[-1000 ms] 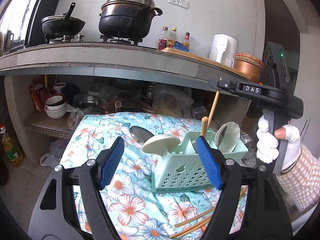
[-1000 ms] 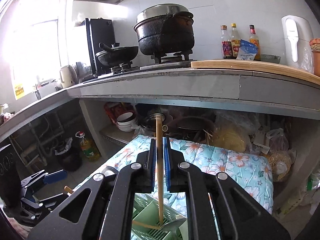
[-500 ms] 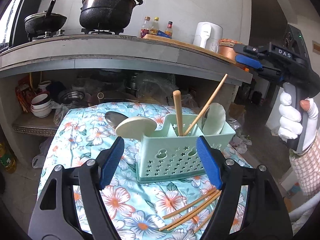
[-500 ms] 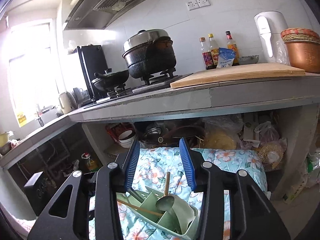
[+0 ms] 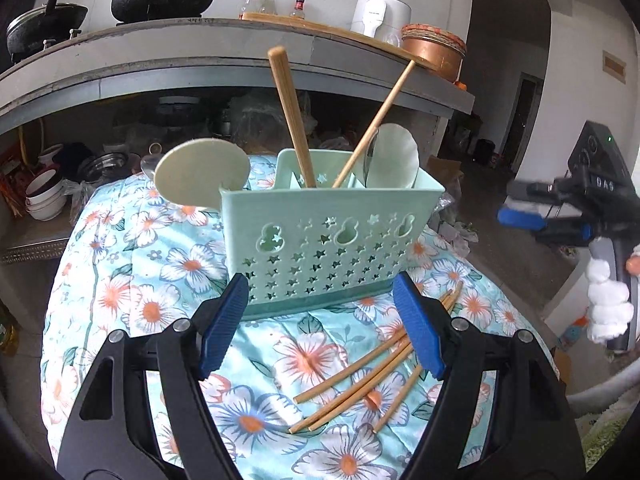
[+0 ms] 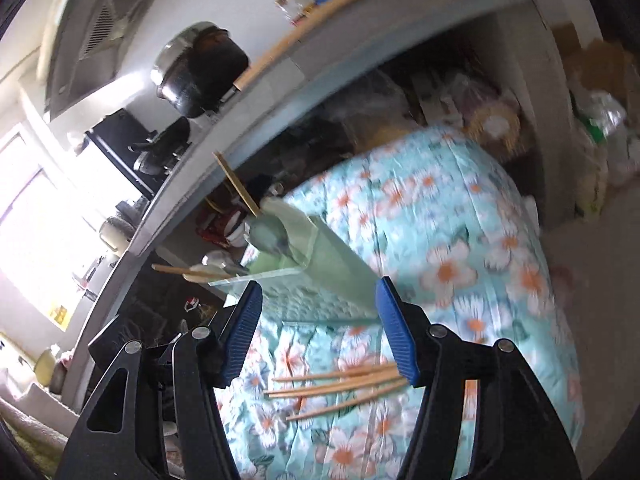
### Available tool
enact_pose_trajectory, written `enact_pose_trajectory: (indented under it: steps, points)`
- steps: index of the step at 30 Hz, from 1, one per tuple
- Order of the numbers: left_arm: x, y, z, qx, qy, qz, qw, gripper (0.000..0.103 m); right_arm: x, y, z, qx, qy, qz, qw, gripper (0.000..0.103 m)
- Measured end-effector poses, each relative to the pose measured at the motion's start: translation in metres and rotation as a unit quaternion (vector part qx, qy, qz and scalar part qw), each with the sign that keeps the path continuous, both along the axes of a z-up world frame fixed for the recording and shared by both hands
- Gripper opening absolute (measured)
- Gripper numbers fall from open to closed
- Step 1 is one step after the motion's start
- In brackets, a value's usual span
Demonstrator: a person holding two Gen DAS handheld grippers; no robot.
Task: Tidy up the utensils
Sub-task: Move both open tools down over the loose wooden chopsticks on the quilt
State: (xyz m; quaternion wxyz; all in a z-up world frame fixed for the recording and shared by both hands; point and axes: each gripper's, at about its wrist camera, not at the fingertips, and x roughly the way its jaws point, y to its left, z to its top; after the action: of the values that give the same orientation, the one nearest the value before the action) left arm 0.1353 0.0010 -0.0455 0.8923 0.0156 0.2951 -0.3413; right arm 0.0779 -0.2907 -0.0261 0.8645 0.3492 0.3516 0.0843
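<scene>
A cloth with white and orange flowers [image 5: 168, 264] covers the bench, which stands in front of a grey kitchen counter [image 5: 192, 52]. On the counter are two black pots, three small bottles and a white kettle [image 5: 380, 14].

Near the far edge of the bench stands one mint-green utensil basket [image 5: 332, 240], upright, with star-shaped holes. In it I count two wooden sticks — one thick handle [image 5: 290, 120] and one thin chopstick [image 5: 374, 124] leaning right — and a pale spoon [image 5: 394, 158]. A pale round ladle head [image 5: 200, 176] shows at its left side.

About five loose chopsticks [image 5: 360, 384] lie on the cloth near the front right edge, beside the basket.

The left hand-held gripper [image 5: 320, 324] is spread wide and holds nothing. The right hand-held gripper [image 6: 318, 328] is also spread and empty, above the loose chopsticks.
</scene>
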Motion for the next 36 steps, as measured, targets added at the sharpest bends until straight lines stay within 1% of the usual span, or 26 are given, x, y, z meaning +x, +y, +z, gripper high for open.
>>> enact_pose_trajectory:
  steps: [3, 6, 9, 12, 18, 24, 31, 36]
  points:
    - [0.004, -0.004, -0.01, 0.008, 0.019, -0.007, 0.9998, 0.071, -0.009, 0.005, -0.041, 0.047, 0.048, -0.013, 0.998, 0.058]
    - [0.009, -0.009, -0.018, 0.02, 0.033, -0.013, 0.9992, 0.071, -0.013, 0.014, -0.07, 0.08, 0.079, -0.018, 0.994, 0.058]
    - [0.013, -0.013, -0.02, 0.026, 0.036, -0.017, 0.9989, 0.071, -0.011, 0.022, -0.088, 0.1, 0.102, -0.014, 0.99, 0.058]
    - [0.015, -0.016, -0.021, 0.028, 0.036, -0.019, 0.9988, 0.071, -0.006, 0.028, -0.101, 0.111, 0.122, -0.007, 0.986, 0.051]
    - [0.017, -0.02, -0.023, 0.03, 0.043, -0.015, 0.9985, 0.071, 0.008, 0.035, -0.116, 0.115, 0.147, -0.003, 0.982, 0.039]
    - [0.021, -0.018, -0.024, 0.035, 0.044, -0.011, 0.9983, 0.071, 0.021, 0.037, -0.127, 0.115, 0.164, -0.01, 0.98, 0.024]
    - [0.022, -0.019, -0.024, 0.039, 0.047, -0.013, 0.998, 0.071, 0.022, 0.029, -0.132, 0.14, 0.171, -0.021, 0.975, 0.019]
    - [0.022, -0.022, -0.024, 0.04, 0.046, -0.017, 0.998, 0.071, 0.022, 0.028, -0.133, 0.148, 0.175, -0.024, 0.973, 0.019]
